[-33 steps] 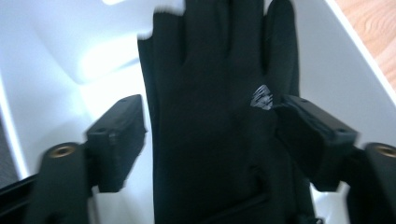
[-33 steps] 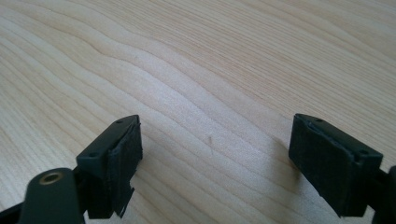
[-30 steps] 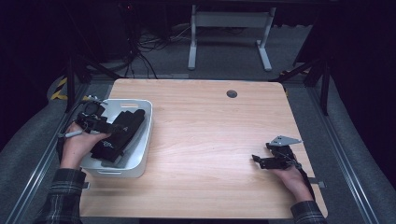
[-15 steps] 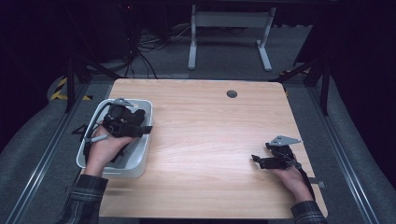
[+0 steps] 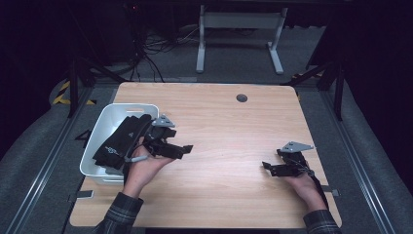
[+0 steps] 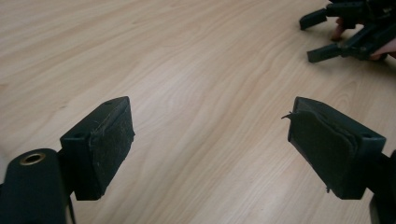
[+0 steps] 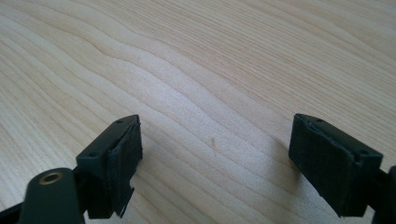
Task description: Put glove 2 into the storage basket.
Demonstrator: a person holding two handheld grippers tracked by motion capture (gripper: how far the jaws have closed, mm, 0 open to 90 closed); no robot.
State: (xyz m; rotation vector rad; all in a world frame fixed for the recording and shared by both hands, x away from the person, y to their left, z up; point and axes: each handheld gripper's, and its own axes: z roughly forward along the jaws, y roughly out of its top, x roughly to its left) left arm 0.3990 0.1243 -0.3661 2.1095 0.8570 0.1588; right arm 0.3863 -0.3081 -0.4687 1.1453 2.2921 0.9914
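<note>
While the left tool (image 5: 184, 148) hangs just off the right rim of the white bin (image 5: 100, 127), its 2 jaws stand wide apart with nothing between them; in the left gripper view only bare wood shows between the pads (image 6: 111, 144). The right tool (image 5: 268, 166) rests low over the counter (image 5: 229, 126) near its right edge, jaws likewise spread and empty, as the right gripper view confirms.

Lying heaped in the bin, the black garment (image 5: 121, 140) has 1 fold draped up toward the right rim, just beside the left hand (image 5: 146, 168). It looks like soft, limp cloth, probably light, so it should sag and trail when lifted rather than keep any shape. A small pale print shows on it. My judgement is that the best hold is a pinch on a bunched fold or an edge near the top of the heap, since a flat layer could slip out of the pads.

Reaching in from the bottom, the left forearm angles up and right, the tool pointing level across the counter toward the other hand. The right hand (image 5: 302, 183) lies with its tool aimed left, well apart from the bin.
</note>
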